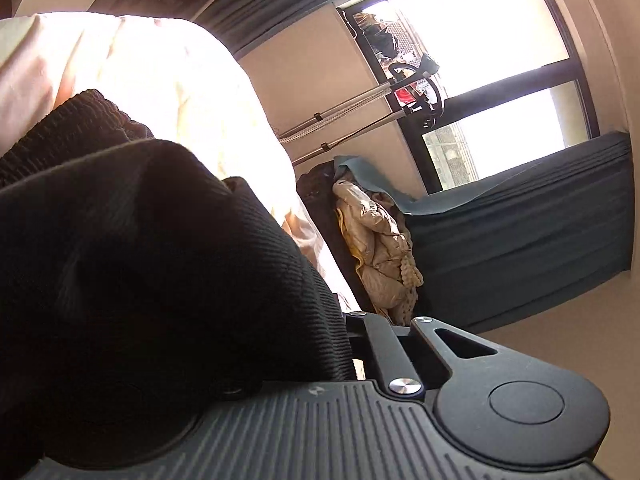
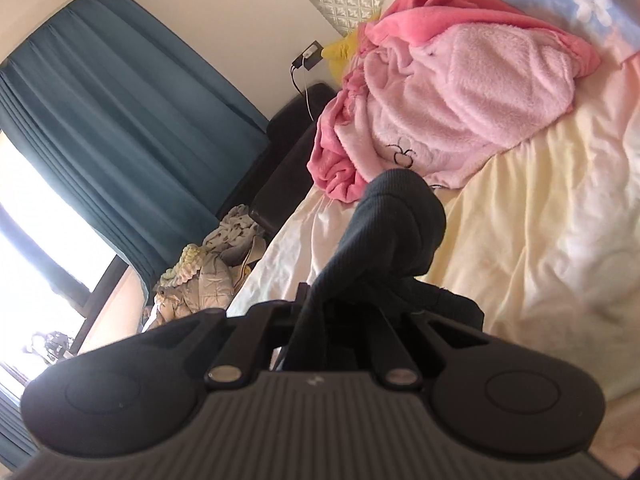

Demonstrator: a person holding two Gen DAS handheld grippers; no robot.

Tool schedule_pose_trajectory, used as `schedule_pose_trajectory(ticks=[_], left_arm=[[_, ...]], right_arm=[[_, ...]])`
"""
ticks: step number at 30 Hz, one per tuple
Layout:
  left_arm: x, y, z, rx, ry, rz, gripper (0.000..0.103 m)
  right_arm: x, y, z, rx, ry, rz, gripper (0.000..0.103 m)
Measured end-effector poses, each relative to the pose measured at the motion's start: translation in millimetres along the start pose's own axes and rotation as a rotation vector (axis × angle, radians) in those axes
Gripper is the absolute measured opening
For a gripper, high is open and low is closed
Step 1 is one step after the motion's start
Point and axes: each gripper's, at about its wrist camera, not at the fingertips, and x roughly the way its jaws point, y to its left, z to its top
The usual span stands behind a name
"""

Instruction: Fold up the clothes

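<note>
We begin with the bed (image 2: 560, 208), its cream sheet spread wide and bare on the near side, which is where the fold ought to land. Over it we hold one black ribbed garment (image 2: 396, 216), lifted clear of the sheet and bunched into a hump just ahead of the right gripper (image 2: 340, 308); the same dark cloth (image 1: 140, 248) fills the lower left of the left wrist view and hides the left gripper (image 1: 352, 344) on that side.

Both claws are clenched on the black garment: on the right the cloth runs straight down between the closed jaws, and on the left it drapes over the fingers, so we judge the grip from the narrow gap.

To do this step well, we would draw the two hands apart until the slack hump goes taut, keep both at the same height so the hem hangs level, then lower it onto the bare cream sheet, well short of the pink fleece blanket (image 2: 460, 92) heaped near the pillow end. Releasing early would drop a crumpled heap.

As for containers, we see no basket, drawer or box in either view. The nearest thing to a store is the loose pile of beige clothes (image 2: 208, 276) lying between the bed and the teal curtain (image 2: 132, 120), held by nothing
</note>
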Motion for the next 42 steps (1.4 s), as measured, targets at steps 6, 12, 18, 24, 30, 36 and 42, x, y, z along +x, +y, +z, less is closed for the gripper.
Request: schedule_pose_trajectory(ticks=[6, 12, 18, 24, 30, 36, 42], left_arm=[[104.4, 17.2, 29.0, -0.007, 0.059, 0.105, 0.012], [157.1, 32.9, 39.2, 0.047, 0.107, 0.217, 0.025], [130.5, 18.7, 29.0, 0.097, 0.062, 0.121, 0.088], [53.9, 29.3, -11.6, 0.070, -0.008, 0.027, 0.094], [-3.5, 67.0, -45.8, -0.114, 0.029, 0.132, 0.098], [0.7, 73.5, -40.8, -0.099, 0.021, 0.204, 0.098], [53.4, 94.2, -30.1, -0.164, 0.065, 0.202, 0.096]], right_arm=[[128.9, 50.8, -26.0, -0.154, 0.073, -0.098, 0.004], [193.9, 57.6, -54.4, -0.290, 0.175, -0.073, 0.016], [160.1, 36.3, -38.2, -0.241, 0.189, 0.027, 0.046], [84.6, 2.6, -30.9, -0.175, 0.191, 0.091, 0.057], [34.0, -43.2, -43.6, -0.045, 0.295, 0.077, 0.061], [24.2, -67.7, -62.7, 0.055, 0.380, 0.087, 0.070], [60.3, -58.9, -81.3, 0.001, 0.409, 0.129, 0.071]])
